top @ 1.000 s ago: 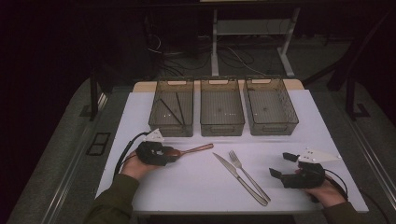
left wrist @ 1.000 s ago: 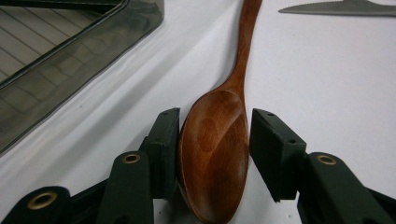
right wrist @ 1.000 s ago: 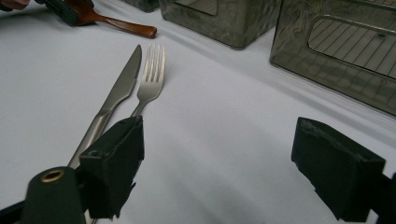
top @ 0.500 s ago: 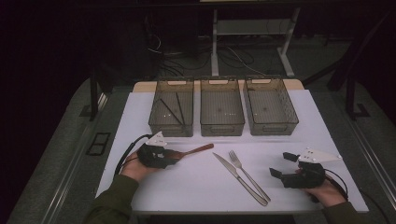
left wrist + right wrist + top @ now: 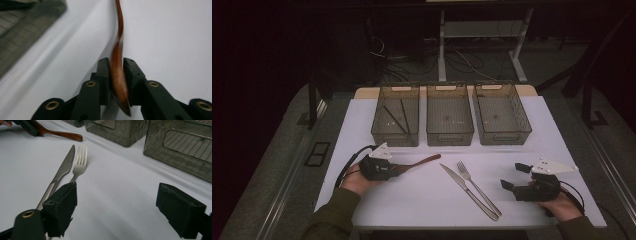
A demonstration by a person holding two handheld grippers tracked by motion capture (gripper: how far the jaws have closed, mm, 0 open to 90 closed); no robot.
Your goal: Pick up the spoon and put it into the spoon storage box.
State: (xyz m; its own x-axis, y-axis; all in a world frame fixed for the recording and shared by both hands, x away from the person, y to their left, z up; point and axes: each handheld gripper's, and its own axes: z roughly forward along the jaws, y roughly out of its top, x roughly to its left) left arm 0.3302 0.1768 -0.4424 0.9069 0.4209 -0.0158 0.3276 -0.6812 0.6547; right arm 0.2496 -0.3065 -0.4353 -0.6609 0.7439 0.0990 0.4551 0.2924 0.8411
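A brown wooden spoon [image 5: 422,161] lies on the white mat [image 5: 422,210], its handle pointing right and away. My left gripper [image 5: 399,169] has just been closing and now stands shut on the spoon's bowl end; in the left gripper view the spoon [image 5: 119,30] is pinched on edge between the pads of the left gripper [image 5: 116,65]. A steel knife [image 5: 467,192] and fork [image 5: 477,187] lie side by side at mid-mat. To their right my right gripper [image 5: 512,176] rests open and empty. The right gripper view has the right gripper [image 5: 116,192] facing the knife [image 5: 63,168] and fork [image 5: 80,165].
Three clear plastic bins stand in a row at the mat's far edge: the left bin [image 5: 382,131] holds two dark sticks [image 5: 398,117], while the middle bin [image 5: 449,137] and right bin [image 5: 504,137] hold nothing. Dark floor surrounds the table.
The left jaws have drawn in onto the spoon's bowl, with the hand barely shifting. The right hand and its gripper have not moved.
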